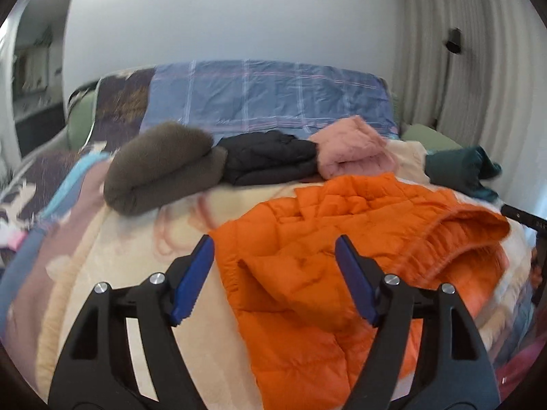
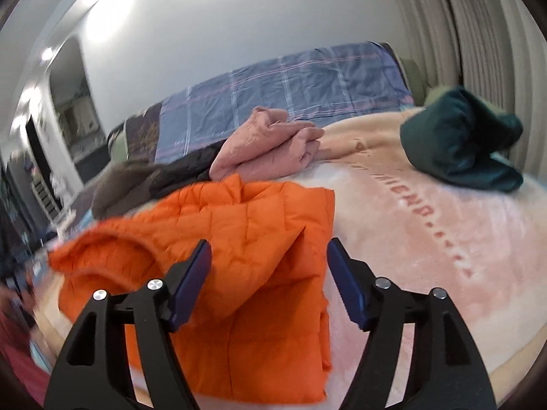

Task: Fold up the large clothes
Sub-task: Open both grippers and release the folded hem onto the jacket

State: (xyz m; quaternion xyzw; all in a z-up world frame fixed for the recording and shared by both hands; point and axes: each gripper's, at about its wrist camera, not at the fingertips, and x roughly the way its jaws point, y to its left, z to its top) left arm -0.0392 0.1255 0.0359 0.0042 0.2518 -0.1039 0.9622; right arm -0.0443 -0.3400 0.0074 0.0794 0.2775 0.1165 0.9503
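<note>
An orange puffer jacket [image 1: 342, 239] lies partly folded on a cream and pink blanket [image 1: 143, 239] on the bed. It also shows in the right wrist view [image 2: 239, 239]. My left gripper [image 1: 275, 249] is open and empty, hovering just above the jacket's left part. My right gripper [image 2: 268, 253] is open and empty above the jacket's right edge, near a raised fold. A black part of the right gripper [image 1: 523, 218] shows at the right edge of the left wrist view.
Folded clothes lie in a row at the back of the bed: a brown one [image 1: 160, 171], a black one [image 1: 270, 160], a pink one [image 1: 355, 150]. A dark green garment [image 2: 461, 140] lies at the right. A blue plaid quilt [image 1: 266, 95] leans on the wall.
</note>
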